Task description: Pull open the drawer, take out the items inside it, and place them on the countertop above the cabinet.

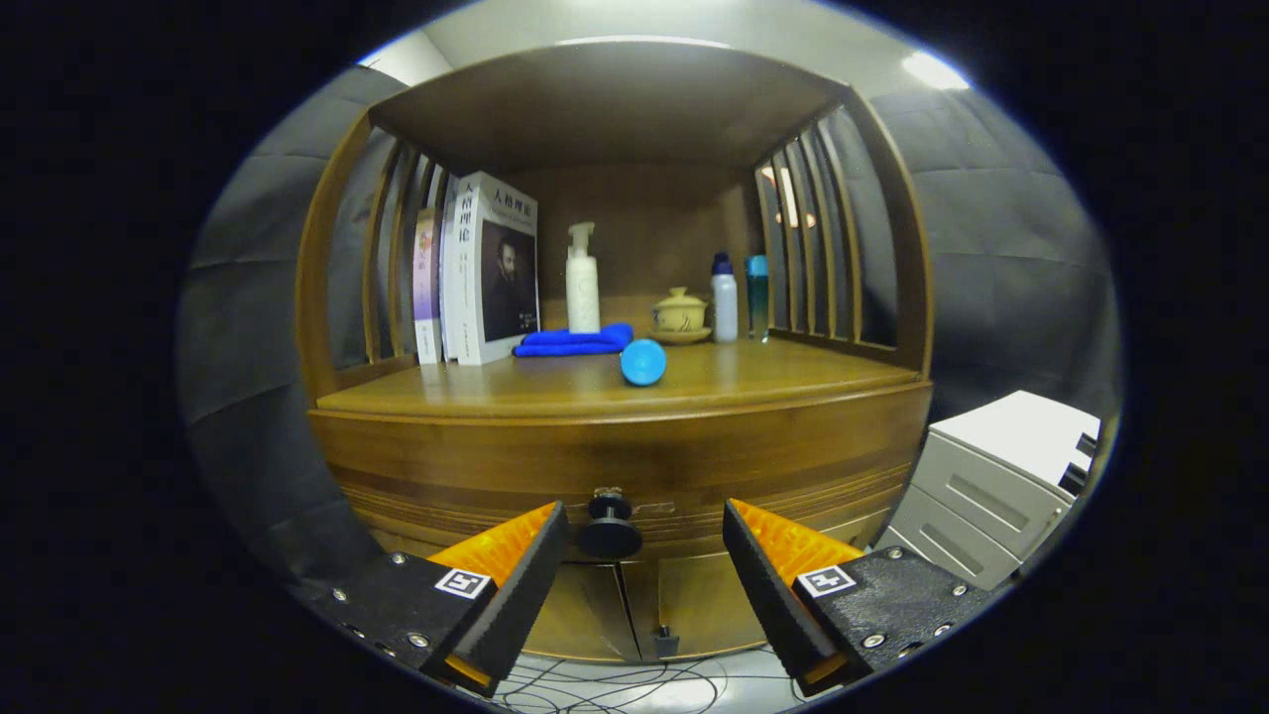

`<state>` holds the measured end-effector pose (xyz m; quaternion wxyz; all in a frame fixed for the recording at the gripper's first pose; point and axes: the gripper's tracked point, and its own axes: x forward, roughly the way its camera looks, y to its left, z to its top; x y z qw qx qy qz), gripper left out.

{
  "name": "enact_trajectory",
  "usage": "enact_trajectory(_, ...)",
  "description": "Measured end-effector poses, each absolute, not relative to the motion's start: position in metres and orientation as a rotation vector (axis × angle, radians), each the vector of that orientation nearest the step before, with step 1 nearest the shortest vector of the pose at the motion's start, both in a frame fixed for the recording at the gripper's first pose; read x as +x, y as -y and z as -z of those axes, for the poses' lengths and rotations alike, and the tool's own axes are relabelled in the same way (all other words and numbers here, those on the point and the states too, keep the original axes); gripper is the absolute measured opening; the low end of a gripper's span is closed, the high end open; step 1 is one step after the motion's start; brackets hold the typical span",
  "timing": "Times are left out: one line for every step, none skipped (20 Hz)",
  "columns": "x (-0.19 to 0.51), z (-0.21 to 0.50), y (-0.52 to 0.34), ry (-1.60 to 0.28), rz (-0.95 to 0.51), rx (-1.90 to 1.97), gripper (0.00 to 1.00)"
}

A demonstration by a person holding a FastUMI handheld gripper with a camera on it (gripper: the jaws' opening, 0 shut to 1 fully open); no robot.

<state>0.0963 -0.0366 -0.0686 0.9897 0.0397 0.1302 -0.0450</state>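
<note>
A wooden cabinet stands right ahead, its drawer front [634, 471] closed, with a round dark knob [609, 528] at its middle. My gripper [644, 540] is open, and the knob sits between the two fingertips without either pad touching it. Above the drawer lies the countertop [753, 372], and a blue ball [643, 362] rests on it near the front. The drawer's inside is hidden.
On the countertop toward the back stand books [484, 270], a white pump bottle [582, 280], a folded blue cloth [575, 341], a lidded tea bowl [680, 315] and two small bottles [726, 297]. A grey filing cabinet [996, 486] stands to the right. Cables [615, 686] lie on the floor below.
</note>
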Motion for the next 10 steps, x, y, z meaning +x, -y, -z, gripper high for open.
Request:
enact_trajectory(0.087,0.059,0.038,-0.243,0.100,0.089,0.97)
enact_trajectory(0.078,0.049,0.040,-0.229,0.110,0.092,0.96)
enact_trajectory(0.068,0.040,0.041,-0.213,0.116,0.089,0.96)
enact_trajectory(0.059,0.030,0.042,-0.195,0.115,0.079,0.96)
enact_trajectory(0.051,0.021,0.044,-0.175,0.123,0.067,0.96)
enact_trajectory(0.044,0.013,0.045,-0.158,0.126,0.061,0.96)
enact_trajectory(0.035,0.007,0.044,-0.148,0.130,0.061,0.96)
enact_trajectory(0.028,0.002,0.044,-0.140,0.131,0.062,0.96)
enact_trajectory(0.020,-0.001,0.044,-0.136,0.135,0.062,0.96)
enact_trajectory(0.014,-0.003,0.043,-0.130,0.134,0.062,0.96)
